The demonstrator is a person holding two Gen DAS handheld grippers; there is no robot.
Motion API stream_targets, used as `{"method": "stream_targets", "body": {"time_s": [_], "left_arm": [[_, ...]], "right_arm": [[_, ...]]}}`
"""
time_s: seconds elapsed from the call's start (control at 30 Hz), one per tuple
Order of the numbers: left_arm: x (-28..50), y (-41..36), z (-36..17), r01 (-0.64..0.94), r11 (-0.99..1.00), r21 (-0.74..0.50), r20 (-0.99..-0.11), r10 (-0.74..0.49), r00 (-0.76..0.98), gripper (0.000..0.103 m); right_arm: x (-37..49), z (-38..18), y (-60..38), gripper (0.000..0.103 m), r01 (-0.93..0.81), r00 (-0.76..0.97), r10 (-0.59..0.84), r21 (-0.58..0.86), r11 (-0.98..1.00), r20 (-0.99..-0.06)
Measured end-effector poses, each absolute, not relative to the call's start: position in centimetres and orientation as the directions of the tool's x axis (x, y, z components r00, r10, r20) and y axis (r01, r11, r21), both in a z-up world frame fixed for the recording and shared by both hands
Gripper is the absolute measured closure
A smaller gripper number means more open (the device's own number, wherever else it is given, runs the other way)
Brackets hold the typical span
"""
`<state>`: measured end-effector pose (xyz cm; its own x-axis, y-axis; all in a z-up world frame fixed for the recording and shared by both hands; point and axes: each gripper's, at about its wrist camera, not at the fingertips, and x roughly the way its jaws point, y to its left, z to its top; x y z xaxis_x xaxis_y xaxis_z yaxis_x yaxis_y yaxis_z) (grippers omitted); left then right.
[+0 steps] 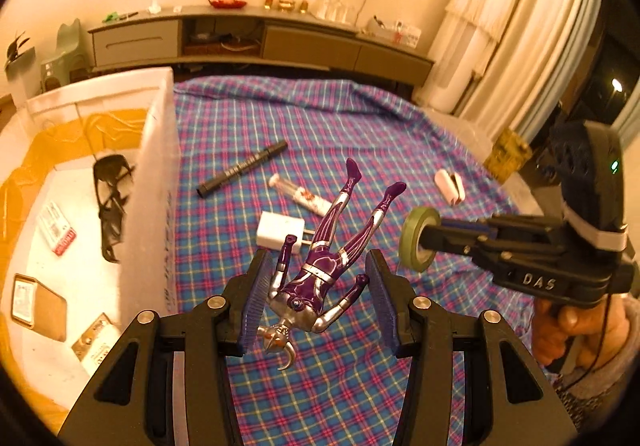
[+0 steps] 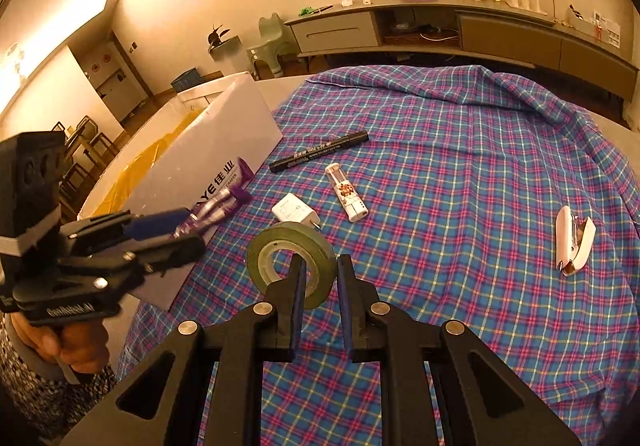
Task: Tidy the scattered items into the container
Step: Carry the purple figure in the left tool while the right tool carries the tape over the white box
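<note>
While the left gripper [image 1: 316, 298] clamps the figure [image 1: 320, 266] above the cloth [image 1: 400, 134], the right gripper [image 2: 322, 282] pinches the tape [image 2: 292, 266]. Carry step in hand, by my read. Next: swing both over the box [image 1: 160, 174], then release.

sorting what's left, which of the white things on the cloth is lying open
The white stapler at the cloth's right side, its jaws hinged apart; the charger plug and tube are closed.

Sunglasses [image 1: 110, 202] — blurred (labels [image 1: 56, 230] unreadable)

Home living room, low media console [image 2: 460, 30] along wall, curtains [image 1: 560, 26], plaid-covered table [image 2: 460, 166], dining chairs [image 2: 80, 142]
</note>
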<state>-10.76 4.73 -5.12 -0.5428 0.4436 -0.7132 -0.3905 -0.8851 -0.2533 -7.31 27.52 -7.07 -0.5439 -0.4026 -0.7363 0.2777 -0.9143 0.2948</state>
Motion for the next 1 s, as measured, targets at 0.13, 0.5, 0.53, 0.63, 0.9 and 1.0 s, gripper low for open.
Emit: {"method": "stream_targets", "body": {"time_s": [0.13, 0.5, 0.53, 0.63, 0.9, 1.0], "left_arm": [[-10.6, 3.9, -4.4, -0.385, -0.886, -0.260, -0.697, 0.448, -0.560, 0.053], [-10.6, 1.5, -2.7, -0.355, -0.893, -0.276, -0.656, 0.445, -0.610, 0.053], [-10.5, 1.2, -2.4, -0.352, -0.893, -0.281, -0.650, 0.446, -0.615, 0.053], [-10.5, 0.6, -1.9, -0.346, -0.892, -0.290, -0.636, 0.450, -0.627, 0.053], [-10.3, -1.2, -0.8, -0.325, -0.891, -0.317, -0.607, 0.454, -0.653, 0.053], [-10.3, -1.7, -0.4, -0.321, -0.889, -0.327, -0.596, 0.457, -0.660, 0.053]], "right_arm": [[-7.2, -7.0, 27.5, 0.086, 0.286, -0.548, -0.410, 0.298, -0.911, -0.729], [-6.7, -6.0, 26.1, 0.086, 0.326, -0.559, -0.433, 0.293, -0.899, -0.707], [-6.6, -5.8, 25.9, 0.086, 0.329, -0.562, -0.436, 0.293, -0.898, -0.703], [-6.3, -5.2, 25.3, 0.086, 0.338, -0.572, -0.447, 0.299, -0.892, -0.688], [-5.1, -3.1, 22.4, 0.086, 0.363, -0.598, -0.483, 0.322, -0.875, -0.639], [-4.6, -2.8, 21.5, 0.086, 0.364, -0.600, -0.493, 0.335, -0.869, -0.630]]}}
